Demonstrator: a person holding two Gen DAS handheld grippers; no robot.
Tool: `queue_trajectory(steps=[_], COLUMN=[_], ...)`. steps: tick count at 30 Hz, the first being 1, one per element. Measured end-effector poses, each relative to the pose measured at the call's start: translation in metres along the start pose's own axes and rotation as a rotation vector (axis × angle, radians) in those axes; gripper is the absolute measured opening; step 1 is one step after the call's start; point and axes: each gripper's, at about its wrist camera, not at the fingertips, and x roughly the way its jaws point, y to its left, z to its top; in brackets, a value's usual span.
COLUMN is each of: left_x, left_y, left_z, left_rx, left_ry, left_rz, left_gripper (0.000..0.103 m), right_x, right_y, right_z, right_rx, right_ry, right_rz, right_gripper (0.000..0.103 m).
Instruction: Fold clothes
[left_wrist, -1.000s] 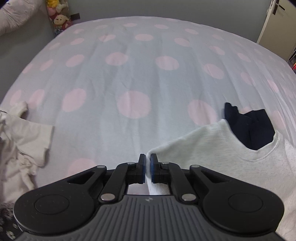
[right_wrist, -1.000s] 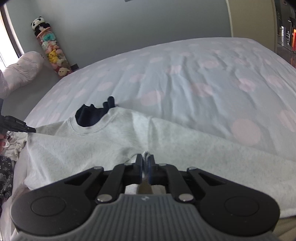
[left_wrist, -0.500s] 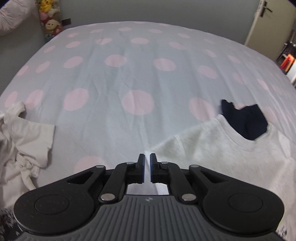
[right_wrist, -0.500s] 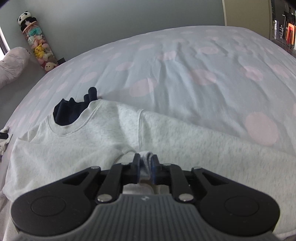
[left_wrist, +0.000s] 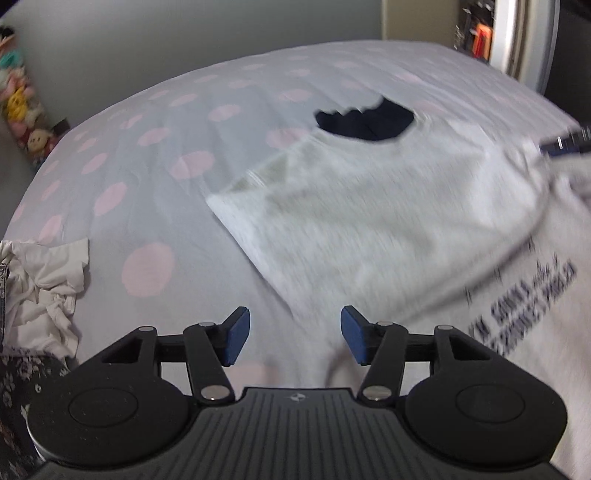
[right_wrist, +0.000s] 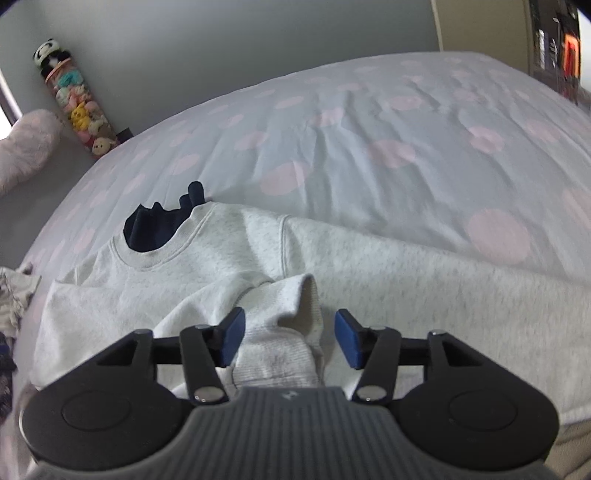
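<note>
**Both grips let go: one fold laid, the next grasp to be chosen**

The grey sweatshirt (right_wrist: 229, 266) lies on the bed (right_wrist: 369, 122), on a pale sheet with pink dots, its neckline toward the far side and a dark navy garment (right_wrist: 159, 229) showing through the collar opening. In the left wrist view the body looks doubled over, with a folded edge running diagonally and printed lettering (left_wrist: 524, 306) showing on the lower right part; that view is smeared, so the layers cannot be read exactly.

The left hand-held gripper (left_wrist: 291, 336) has its jaws opening, the blue pads apart with nothing pressed between them; the sweatshirt's edge lies just ahead and to the right. The right hand-held gripper (right_wrist: 288, 339) is opening too: the ribbed cuff (right_wrist: 280, 354) sits loosely between the pads, which no longer squeeze it.

My reading is that this is the release at the end of one fold, likely the laying in of a sleeve or side. The next move calls for drawing both tools clear without dragging the cloth, then picking two fresh points on the long right sleeve (right_wrist: 424, 280) or the hem and carrying them across evenly.

A crumpled white garment (left_wrist: 40, 291) waits at the left edge of the bed, well apart.
</note>
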Motion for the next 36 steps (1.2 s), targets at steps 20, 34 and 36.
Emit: queue_trajectory(steps=[20, 34, 36], left_x=[0.046, 0.049, 0.048], left_y=[-0.051, -0.018, -0.012], left_z=[-0.012, -0.031, -0.033], left_rx=[0.168, 0.159, 0.123], left_ry=[-0.046, 0.003, -0.009], left_rz=[0.213, 0.313, 0.282], left_gripper=[0.024, 0.013, 0.014], right_x=[0.030, 0.016, 0.023], right_y=[-0.008, 0.034, 0.024], right_z=[-0.011, -0.023, -0.031], right_rx=[0.104, -0.016, 0.003], right_ry=[0.082, 0.043, 0.068], right_rz=[0.019, 0.073, 0.061], right_gripper=[0.038, 0.011, 0.011])
